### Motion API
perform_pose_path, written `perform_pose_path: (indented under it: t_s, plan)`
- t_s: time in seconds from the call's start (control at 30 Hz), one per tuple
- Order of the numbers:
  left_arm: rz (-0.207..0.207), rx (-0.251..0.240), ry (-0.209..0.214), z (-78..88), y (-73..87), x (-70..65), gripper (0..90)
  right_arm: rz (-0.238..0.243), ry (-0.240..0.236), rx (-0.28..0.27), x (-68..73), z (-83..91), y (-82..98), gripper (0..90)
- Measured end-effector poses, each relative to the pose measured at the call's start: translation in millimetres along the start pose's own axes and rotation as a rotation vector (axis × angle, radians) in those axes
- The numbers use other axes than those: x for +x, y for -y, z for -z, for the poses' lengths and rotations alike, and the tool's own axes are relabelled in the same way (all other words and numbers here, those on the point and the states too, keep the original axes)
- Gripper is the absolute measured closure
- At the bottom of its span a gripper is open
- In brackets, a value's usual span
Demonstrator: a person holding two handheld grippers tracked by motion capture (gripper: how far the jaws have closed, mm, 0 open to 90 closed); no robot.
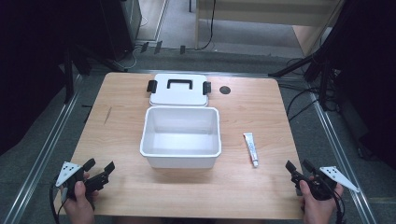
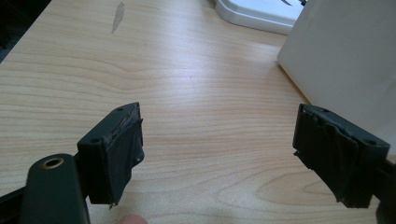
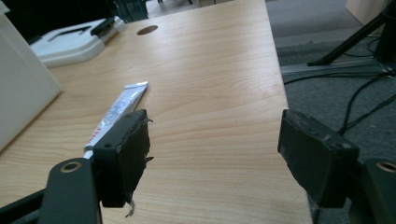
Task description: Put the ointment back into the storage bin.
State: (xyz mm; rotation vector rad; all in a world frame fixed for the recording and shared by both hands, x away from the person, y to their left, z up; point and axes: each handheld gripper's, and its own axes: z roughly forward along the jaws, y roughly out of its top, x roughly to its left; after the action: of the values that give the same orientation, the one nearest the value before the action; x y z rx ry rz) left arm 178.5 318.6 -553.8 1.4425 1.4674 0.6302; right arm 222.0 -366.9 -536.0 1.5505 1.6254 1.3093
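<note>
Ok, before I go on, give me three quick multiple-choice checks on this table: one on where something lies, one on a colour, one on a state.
1. Where does the tube lie?
A. inside the white box
B. on the table, on the right tongs' side of the box
C. on top of the lid

2. What colour are the handle and latches on the lid?
A. black
B. red
C. white

3. What state is the white box in?
A. shut with the lid latched on
B. open and holding the tube
C. open and empty, lid off behind it

Key: 1 B, the tube rests on bare wood between the box and the right tongs. 2 A, the handle and both latches are dark against the white lid. 3 C, the high view looks straight into a bare white interior, with the lid flat on the table beyond it.
</note>
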Motion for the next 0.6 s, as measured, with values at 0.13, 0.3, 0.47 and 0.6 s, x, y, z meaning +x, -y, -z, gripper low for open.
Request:
perform_pose_path:
  t_s: [0.13, 0.3, 0.47, 0.6]
  plan:
    - [-0.006, -0.003, 0.001, 0.2, 0.2, -0.6, 16.8, 0.017, 0.027, 0.072, 5.4, -3.5, -6.5, 27.4]
    - [-0.006, -0.004, 0.000, 0.2, 0.3, -0.4, 16.8, 0.060, 0.038, 0.158, 14.6, -6.3, -16.2, 27.0]
    - [-0.007, -0.010, -0.004, 0.0, 0.2, -1.2, 16.8, 0.179, 0.044, 0.365, 33.2, -18.9, -30.0, 27.1]
    - [-0.007, -0.010, -0.003, 0.1, 0.2, -0.9, 16.8, 0.245, 0.042, 0.486, 44.5, -28.4, -34.3, 26.9]
